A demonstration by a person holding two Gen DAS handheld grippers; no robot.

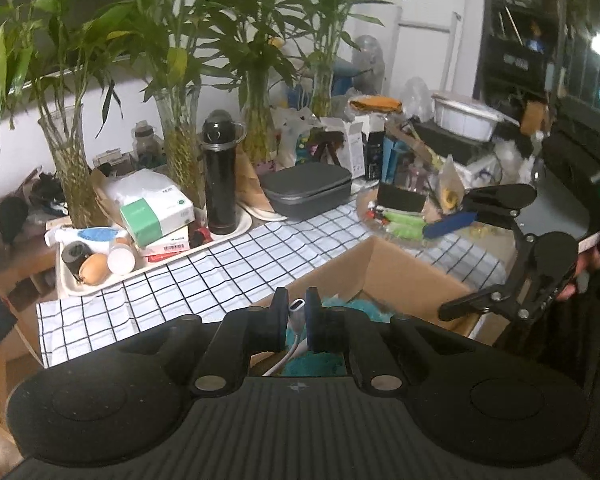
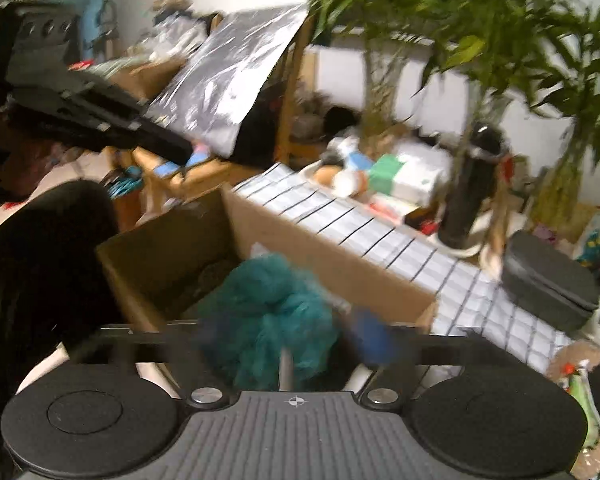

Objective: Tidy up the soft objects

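Checked cloth, white with thin black lines, covers the table and runs back to a crowded rear edge. A cardboard box sits on it at the near side, open at the top, with a teal mesh puff lying inside against the near wall. The left gripper hangs over the box, its jaws pressed on a white cable whose plug end sticks up between the pads. The right gripper also hovers above the box with its jaws spread wide; the puff lies below the gap, and in the blurred right wrist view it seems untouched by either finger. Behind the box a pale tray holds a green-and-white carton, an egg and a tall black flask. Bamboo stalks in glass vases line the white wall. A grey zip case rests on the cloth just right of the tray. Further right stand a clear dish of clutter and a white tub on a dark box. To the left of the table, a wooden frame carries a shiny plastic bag.
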